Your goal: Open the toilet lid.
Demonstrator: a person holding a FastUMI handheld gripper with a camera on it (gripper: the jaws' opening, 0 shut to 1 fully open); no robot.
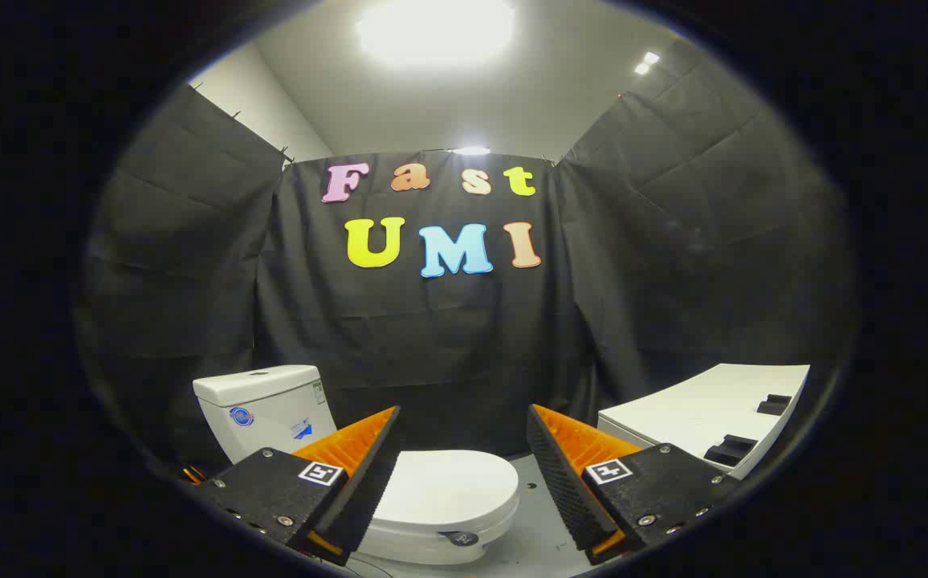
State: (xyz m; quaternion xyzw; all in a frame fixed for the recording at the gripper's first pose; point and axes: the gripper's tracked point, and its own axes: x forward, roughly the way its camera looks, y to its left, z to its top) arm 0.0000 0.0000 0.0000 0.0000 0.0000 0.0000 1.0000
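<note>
Gripper view: gripper (pixel 464 425) jaws apart above closed toilet lid (pixel 448 488).

A white slab (pixel 705 409) with black blocks (pixel 733 449) lies before the black cloth wall (pixel 448 345).

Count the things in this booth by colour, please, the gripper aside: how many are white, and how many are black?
White: 3, the closed plastic toilet lid, the ceramic tank, the flat board.
Black: 2, the small blocks on that board.
Total: 5.
The gripper hangs open above the lid.
</note>
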